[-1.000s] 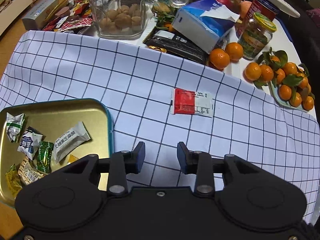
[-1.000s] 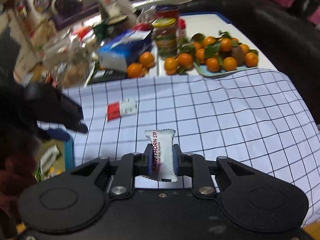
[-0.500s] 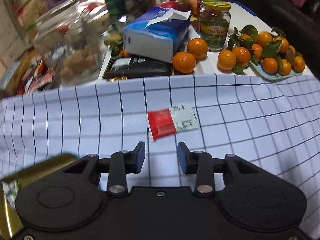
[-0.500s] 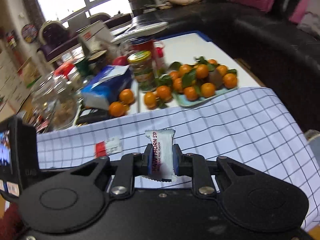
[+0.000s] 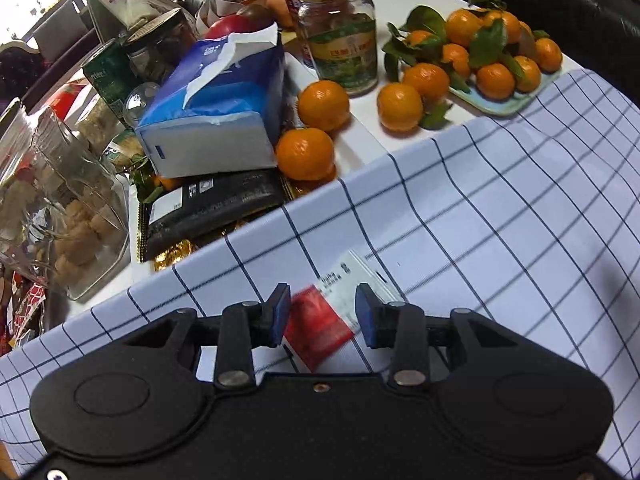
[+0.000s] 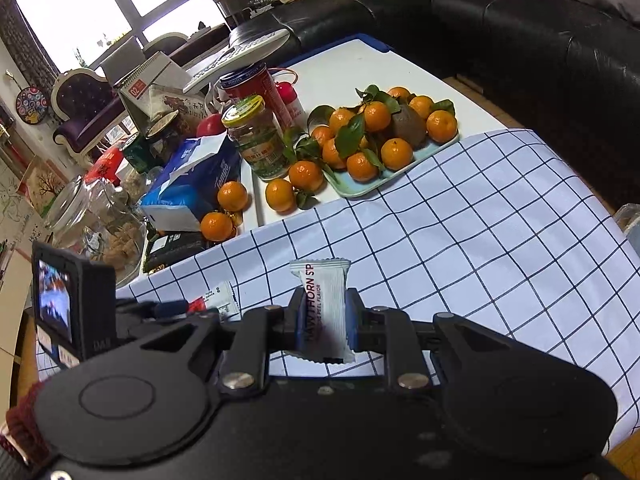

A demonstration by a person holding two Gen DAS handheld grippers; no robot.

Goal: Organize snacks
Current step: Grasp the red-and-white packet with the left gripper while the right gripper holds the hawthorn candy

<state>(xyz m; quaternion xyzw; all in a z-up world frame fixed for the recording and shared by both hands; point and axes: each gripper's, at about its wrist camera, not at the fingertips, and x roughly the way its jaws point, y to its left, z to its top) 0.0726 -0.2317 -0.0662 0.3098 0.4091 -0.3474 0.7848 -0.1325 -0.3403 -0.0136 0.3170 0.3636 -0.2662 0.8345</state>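
A red and white snack packet (image 5: pixel 324 316) lies flat on the checked cloth (image 5: pixel 480 208). My left gripper (image 5: pixel 322 316) hangs just over it, one blue pad on each side; its jaws are opening and the pads do not press the packet. My right gripper (image 6: pixel 322 322) is shut on a white hawthorn snack packet (image 6: pixel 324 304), held upright above the cloth. In the right wrist view the left gripper's camera block (image 6: pixel 72 312) shows at the left edge, with the red and white packet (image 6: pixel 218 300) beside it. The gold tin is out of view.
Behind the cloth's far edge stand a blue tissue pack (image 5: pixel 216 108), a black box (image 5: pixel 212 204), a glass jar of nuts (image 5: pixel 60 200), a green-labelled jar (image 5: pixel 340 32), loose tangerines (image 5: pixel 306 154) and a tray of tangerines (image 6: pixel 384 140). A black sofa (image 6: pixel 520 28) lies beyond.
My left gripper swung away from the gold tin, rolled, and came down over the red and white packet, jaws widening. My right gripper shifted sideways, still holding the hawthorn packet.
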